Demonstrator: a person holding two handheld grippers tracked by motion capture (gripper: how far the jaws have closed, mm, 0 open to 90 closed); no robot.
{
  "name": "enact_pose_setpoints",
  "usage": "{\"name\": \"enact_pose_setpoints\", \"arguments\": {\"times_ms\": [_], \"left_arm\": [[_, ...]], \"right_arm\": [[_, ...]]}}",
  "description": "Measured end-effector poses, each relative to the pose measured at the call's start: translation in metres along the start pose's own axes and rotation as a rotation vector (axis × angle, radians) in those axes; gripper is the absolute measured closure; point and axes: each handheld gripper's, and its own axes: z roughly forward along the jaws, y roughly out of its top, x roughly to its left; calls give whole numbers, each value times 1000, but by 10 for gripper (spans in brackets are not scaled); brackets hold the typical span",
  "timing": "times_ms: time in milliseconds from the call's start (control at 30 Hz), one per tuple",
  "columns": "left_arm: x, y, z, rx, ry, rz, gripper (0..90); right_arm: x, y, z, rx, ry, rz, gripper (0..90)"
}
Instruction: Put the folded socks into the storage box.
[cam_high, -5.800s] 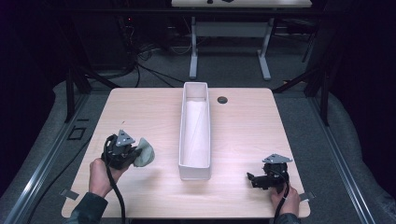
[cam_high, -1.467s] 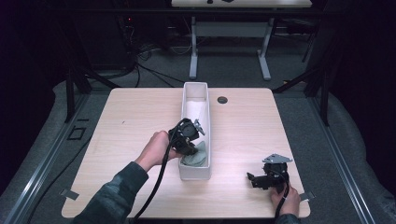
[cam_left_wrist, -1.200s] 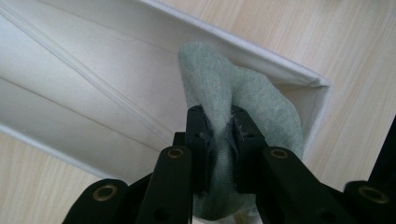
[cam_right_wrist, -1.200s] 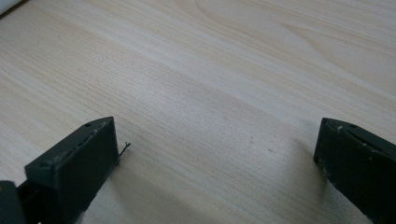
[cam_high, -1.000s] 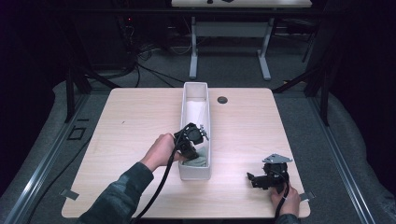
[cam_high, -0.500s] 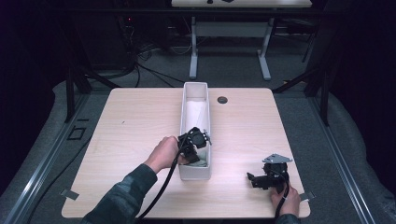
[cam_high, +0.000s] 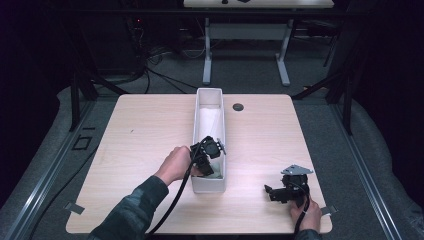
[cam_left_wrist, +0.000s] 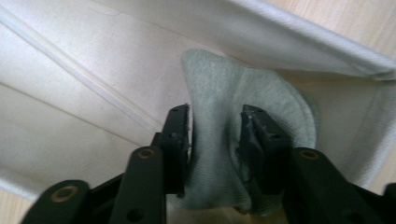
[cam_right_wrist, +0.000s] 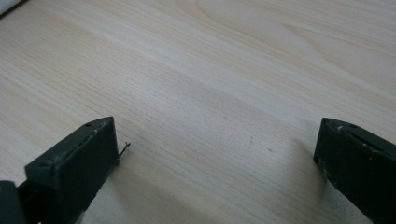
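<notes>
Wooden table (cam_high: 140, 130); white bin (cam_high: 209, 97) unlabelled; left gripper (cam_left_wrist: 215, 122) opening around grey cloth (cam_left_wrist: 233, 93).

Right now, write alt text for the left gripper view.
The left gripper, jaws just opening, straddles a bunched grey-green cloth lying inside a white fabric bin. Pale wooden table shows beyond the bin's rim.

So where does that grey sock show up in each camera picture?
High view: the grey sock is a pale patch at the near end of the white bin, under the left gripper.
Left gripper view: centre, bunched between the jaws.
Right gripper view: bare table; I can't place the sock there.
Shared landmark: the white bin's wall.
</notes>
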Motion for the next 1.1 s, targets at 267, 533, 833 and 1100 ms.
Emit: {"name": "enact_pose_setpoints", "arguments": {"times_ms": [267, 533, 833, 1100], "left_arm": [[1, -1, -1, -4, 8, -15, 522], [1, -1, -3, 0, 31, -18, 460], [2, -5, -14, -48, 68, -49, 319], [2, -8, -31, -100, 75, -56, 235]], "right_arm": [[0, 0, 0, 0, 1, 0, 0], [0, 0, 0, 0, -1, 0, 0], [0, 0, 0, 0, -1, 0, 0], [0, 0, 0, 0, -1, 0, 0]]}}
